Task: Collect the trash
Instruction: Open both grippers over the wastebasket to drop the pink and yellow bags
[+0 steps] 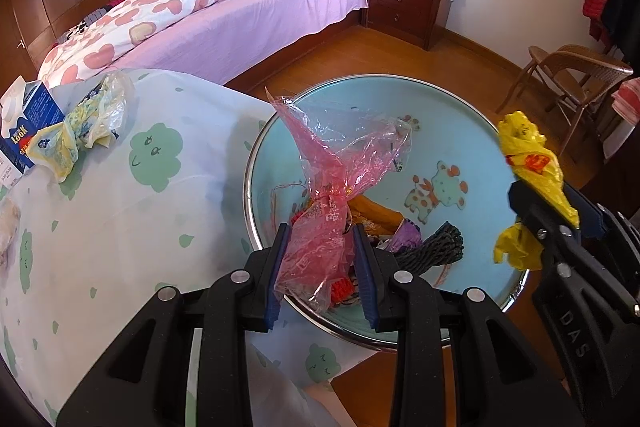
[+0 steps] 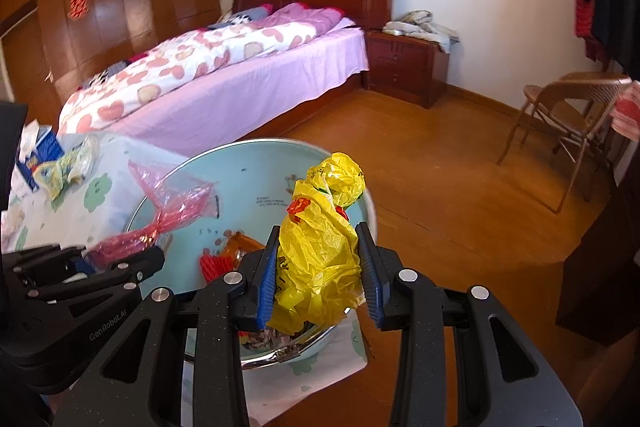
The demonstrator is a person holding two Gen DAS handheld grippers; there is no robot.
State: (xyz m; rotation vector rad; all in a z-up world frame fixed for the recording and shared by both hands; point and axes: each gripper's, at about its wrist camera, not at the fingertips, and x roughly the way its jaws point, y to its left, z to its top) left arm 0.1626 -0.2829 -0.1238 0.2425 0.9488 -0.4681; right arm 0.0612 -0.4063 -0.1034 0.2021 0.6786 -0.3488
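Observation:
My left gripper (image 1: 322,259) is shut on a pink plastic bag (image 1: 340,171) and holds it over a light-blue cartoon basin (image 1: 452,115) that holds several scraps of trash. My right gripper (image 2: 318,259) is shut on a crumpled yellow plastic bag (image 2: 324,239) above the basin's right rim (image 2: 372,203). The right gripper and yellow bag (image 1: 532,163) also show at the right of the left wrist view. The pink bag (image 2: 172,211) shows at the left of the right wrist view. A yellow-patterned bag (image 1: 80,131) lies on the table at the far left.
A blue carton (image 1: 28,123) stands beside the patterned bag on the cloud-print tablecloth (image 1: 120,207). Behind are a bed (image 1: 248,15), a wooden nightstand (image 1: 408,7), a folding chair (image 1: 568,79) and wood floor (image 2: 460,187).

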